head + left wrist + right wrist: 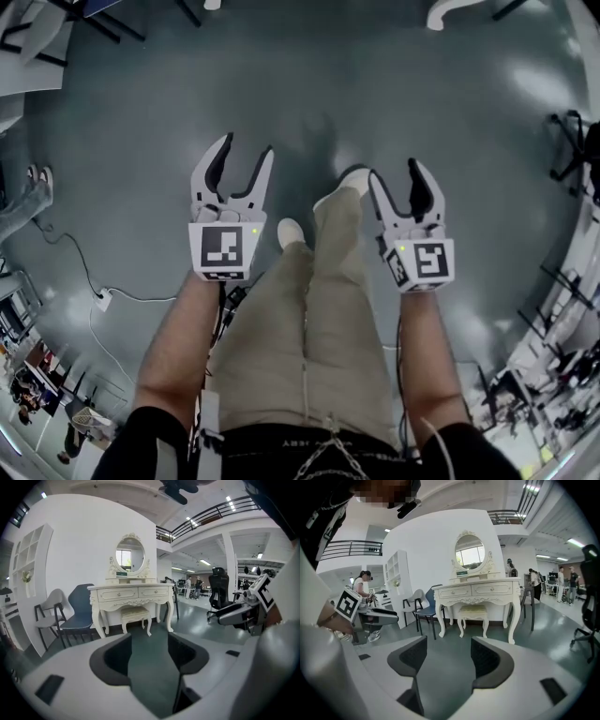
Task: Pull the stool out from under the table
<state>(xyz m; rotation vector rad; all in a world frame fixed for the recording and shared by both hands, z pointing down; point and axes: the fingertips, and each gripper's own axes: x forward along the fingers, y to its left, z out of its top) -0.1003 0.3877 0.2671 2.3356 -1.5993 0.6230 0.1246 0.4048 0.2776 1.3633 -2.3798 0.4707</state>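
A small cream stool (pixel 135 615) (pixel 472 613) with a padded seat stands tucked under a white carved dressing table (pixel 131 594) (pixel 477 591) that carries an oval mirror (pixel 469 550). Both are a few steps ahead of me across the green-grey floor. My left gripper (pixel 244 161) (pixel 149 653) is open with nothing between its fingers. Level with it on the other side, my right gripper (pixel 396 176) (pixel 449 657) is open and empty as well. In the head view they hover over bare floor above the person's legs; the stool and table do not appear there.
A blue chair (pixel 80 613) (pixel 427 607) and a white chair (pixel 49 613) stand left of the table by the wall. A black office chair (pixel 218 592) stands to the right, with people farther back. A white shelf unit (pixel 394 581) lines the wall. Cables (pixel 89 291) trail on the floor at left.
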